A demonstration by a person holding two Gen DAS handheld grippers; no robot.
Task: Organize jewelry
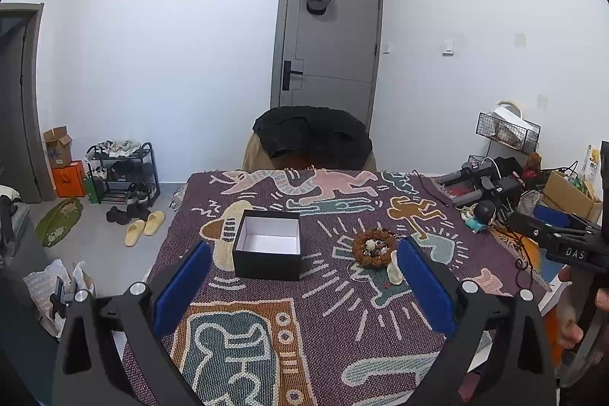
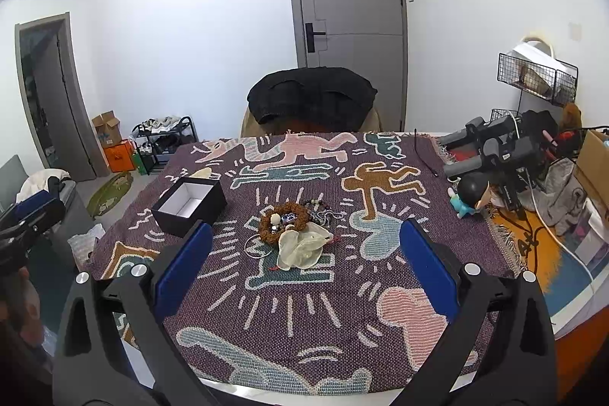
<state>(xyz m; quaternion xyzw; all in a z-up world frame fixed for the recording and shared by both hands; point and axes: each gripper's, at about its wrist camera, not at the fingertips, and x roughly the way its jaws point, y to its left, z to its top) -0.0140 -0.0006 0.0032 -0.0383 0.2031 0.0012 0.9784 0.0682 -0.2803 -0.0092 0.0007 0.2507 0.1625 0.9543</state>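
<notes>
An open black box with a white inside (image 1: 267,244) (image 2: 189,203) stands on the patterned cloth. To its right lies a pile of jewelry: a brown beaded ring (image 1: 373,248) (image 2: 289,221) with small pieces inside, a cream pouch (image 2: 302,248), dark beads (image 2: 319,210) and a thin silver bangle (image 2: 255,246). My left gripper (image 1: 304,288) is open and empty, near the table's front, with the box and pile ahead of it. My right gripper (image 2: 304,273) is open and empty, just short of the pile.
The patterned woven cloth (image 2: 304,311) covers the table. A chair with a black garment (image 1: 312,136) stands at the far side. A small figurine (image 2: 470,195), black devices and cables (image 2: 502,147) crowd the right edge. A shoe rack (image 1: 121,174) stands on the floor at left.
</notes>
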